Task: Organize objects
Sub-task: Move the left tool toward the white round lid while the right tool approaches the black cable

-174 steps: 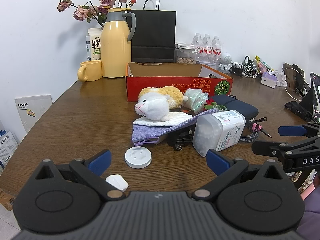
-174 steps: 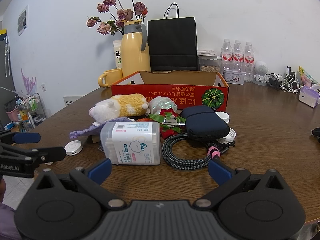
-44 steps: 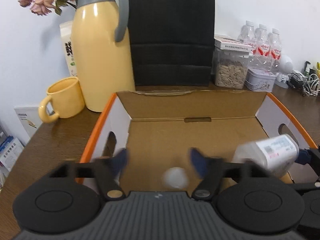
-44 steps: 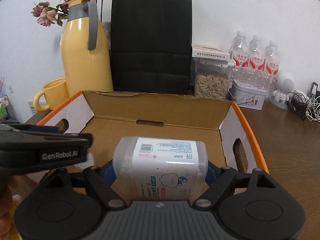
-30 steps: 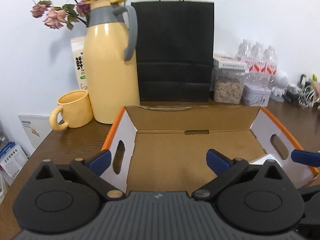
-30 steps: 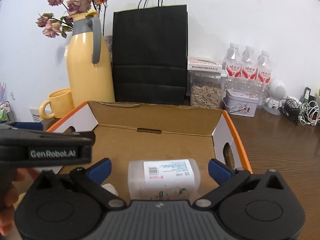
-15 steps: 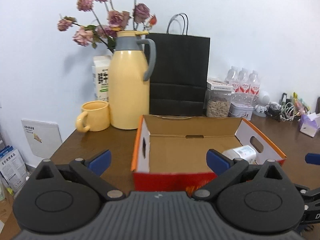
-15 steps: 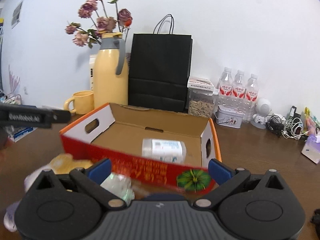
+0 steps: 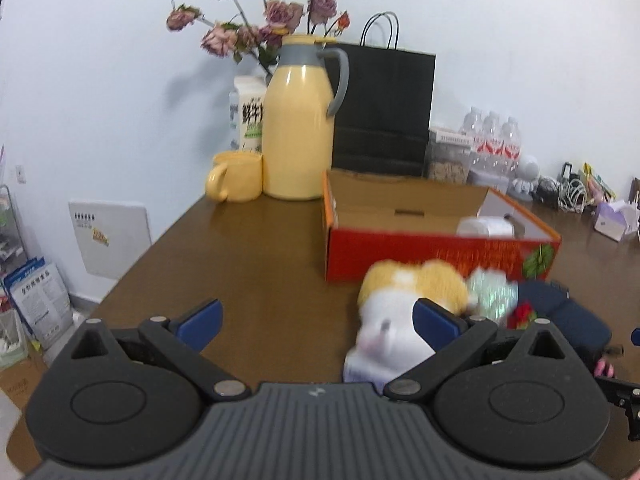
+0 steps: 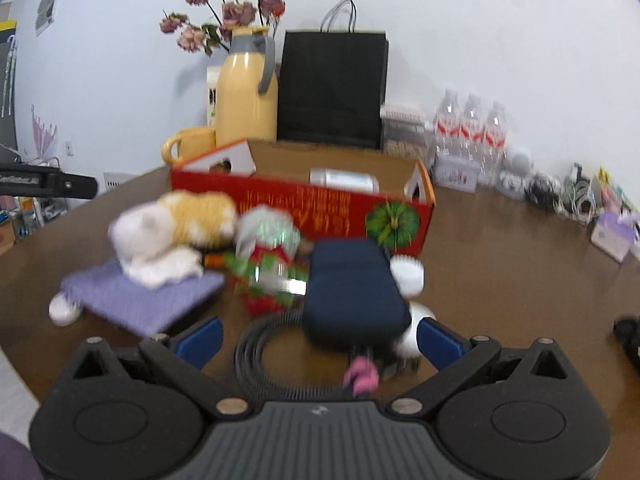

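- The left tongs (image 9: 316, 320) are held apart over the brown tabletop (image 9: 256, 264), with nothing between the blue pads (image 9: 200, 318).
- The right tongs (image 10: 318, 338) are likewise held apart and empty, low above the pile of things in front of the box.
- The red cardboard box (image 10: 320, 210) is seen standing open on the tabletop; a clear plastic container with a white label (image 10: 344, 179) is seen lying on its side inside, toward the box's right end.
- In the left wrist view, the same container (image 9: 486, 226) is just visible over the box's red front wall (image 9: 420, 254).
- A white and yellow plush toy (image 10: 172, 220) is found lying in front of the box, resting on a white cloth and a purple knitted pouch (image 10: 140, 292).
- A dark blue zipped case (image 10: 352, 292) is placed to the right of the toy, touching a coiled black cable (image 10: 256, 356) with a pink tie.
- Between toy and case, a crinkled clear packet (image 10: 268, 232) and a red and green item (image 10: 268, 276) are seen; motion blur keeps them from being told more closely.
- A white round cap (image 10: 64, 310) is seen at the pouch's left corner, and a white ribbed lid (image 10: 407, 272) just right of the case.
- Behind the box, a yellow jug (image 9: 300, 132), a yellow mug (image 9: 234, 176) and a black paper bag (image 9: 384, 112) are lined up against the wall.
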Demonstrator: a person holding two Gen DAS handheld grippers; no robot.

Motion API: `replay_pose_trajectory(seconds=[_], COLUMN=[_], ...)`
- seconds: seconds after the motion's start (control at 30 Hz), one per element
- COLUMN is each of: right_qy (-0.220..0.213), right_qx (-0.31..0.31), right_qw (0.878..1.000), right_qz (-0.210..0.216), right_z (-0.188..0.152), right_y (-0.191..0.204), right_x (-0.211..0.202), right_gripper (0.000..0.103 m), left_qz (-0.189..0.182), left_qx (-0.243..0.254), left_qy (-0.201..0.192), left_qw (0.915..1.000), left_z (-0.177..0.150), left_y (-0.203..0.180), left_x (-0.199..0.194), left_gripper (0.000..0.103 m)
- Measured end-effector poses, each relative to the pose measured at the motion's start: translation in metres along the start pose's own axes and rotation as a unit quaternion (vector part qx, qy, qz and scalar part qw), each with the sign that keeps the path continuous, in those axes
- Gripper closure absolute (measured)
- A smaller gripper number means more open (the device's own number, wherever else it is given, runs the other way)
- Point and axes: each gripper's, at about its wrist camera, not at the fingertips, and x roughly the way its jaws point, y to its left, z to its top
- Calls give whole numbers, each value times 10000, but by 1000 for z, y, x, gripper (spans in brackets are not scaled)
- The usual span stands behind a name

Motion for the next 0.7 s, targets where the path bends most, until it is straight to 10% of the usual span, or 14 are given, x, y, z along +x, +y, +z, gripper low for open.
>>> replay_pose_trajectory(seconds=[0.7], right_qy=[480], right_qx=[486], right_qw=[9975], right_qz=[-154], right_z=[-11], right_y=[8], right_x=[45], right_gripper=[0], left_qz=[-128], left_qx=[-45], left_qy=[238], left_qw=[9996], left_z=[-38], left_y=[4], left_x=[-14], left_gripper=[0])
